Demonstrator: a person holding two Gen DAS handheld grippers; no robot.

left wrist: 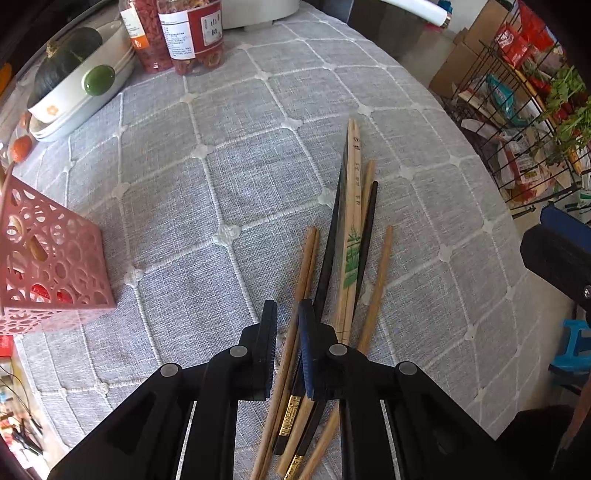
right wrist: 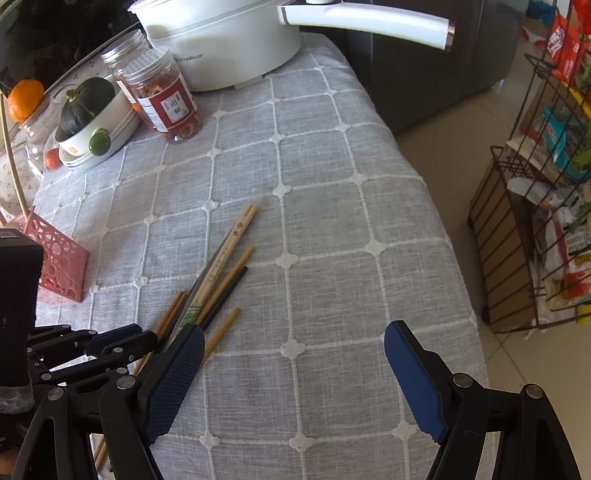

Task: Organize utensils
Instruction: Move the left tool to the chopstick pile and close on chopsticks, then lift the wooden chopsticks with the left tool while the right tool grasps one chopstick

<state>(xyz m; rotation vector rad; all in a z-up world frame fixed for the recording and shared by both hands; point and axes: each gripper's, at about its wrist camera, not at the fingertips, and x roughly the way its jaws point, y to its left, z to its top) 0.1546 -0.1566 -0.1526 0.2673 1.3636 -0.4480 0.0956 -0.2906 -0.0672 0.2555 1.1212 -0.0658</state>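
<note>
Clamping left gripper (left wrist: 287, 350) on thin brown wooden chopsticks (left wrist: 301, 280), long axis running away from jaws; pink perforated plastic holder (left wrist: 51, 266) lying leftward; right gripper (right wrist: 295, 384) gaping, idle.

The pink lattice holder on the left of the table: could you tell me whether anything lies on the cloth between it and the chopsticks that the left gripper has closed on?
Nothing visible does. Between the brown chopsticks in the left gripper and the pink lattice holder lies only bare grey checked tablecloth. The jars and bowls stand farther back, off that line.
</note>
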